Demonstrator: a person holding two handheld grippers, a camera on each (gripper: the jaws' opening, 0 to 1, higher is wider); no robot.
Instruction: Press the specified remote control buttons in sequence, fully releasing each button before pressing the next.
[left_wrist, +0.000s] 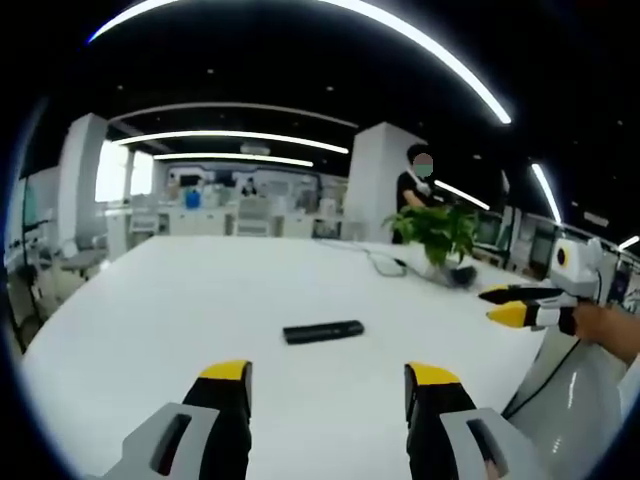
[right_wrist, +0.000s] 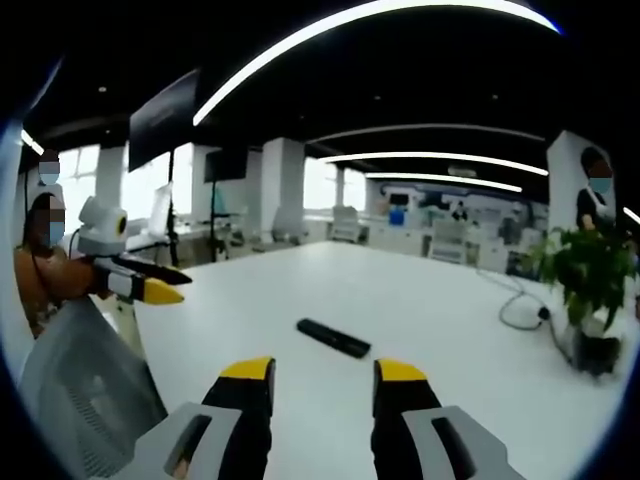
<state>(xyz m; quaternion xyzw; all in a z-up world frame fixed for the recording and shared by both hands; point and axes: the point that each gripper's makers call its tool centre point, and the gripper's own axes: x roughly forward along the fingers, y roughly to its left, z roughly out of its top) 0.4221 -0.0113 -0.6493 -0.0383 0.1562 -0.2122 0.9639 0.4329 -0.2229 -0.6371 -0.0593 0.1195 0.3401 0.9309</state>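
A black remote control (left_wrist: 323, 331) lies flat near the middle of the big white worktop (left_wrist: 200, 300), well apart from everything else on it, its long side running roughly across the left gripper view. The left tool (left_wrist: 328, 385) hangs above the near edge of the worktop with its yellow-tipped jaws spread wide and nothing between them; the remote sits ahead of the gap, not touched. In the right gripper view the same remote control (right_wrist: 334, 338) lies at a slant on the worktop (right_wrist: 430, 300), just ahead of the right tool (right_wrist: 324, 380), whose jaws stand parted but closer together than the left pair, also holding nothing. Each tool shows in the other's view: the right tool (left_wrist: 507, 306) comes in from the right edge, held in a hand (left_wrist: 610, 330) off the side of the worktop, and the left tool (right_wrist: 168, 284) appears at the left, by a person in an orange top. A potted plant (left_wrist: 437, 232) stands toward the far side of the worktop, with a grey cable (left_wrist: 385, 262) looping on the surface beside it. Behind the plant a person in dark clothes (left_wrist: 415, 190) stands by a white pillar (left_wrist: 375, 175). A grey mesh chair back (right_wrist: 85, 380) sits low at the left of the right gripper view.
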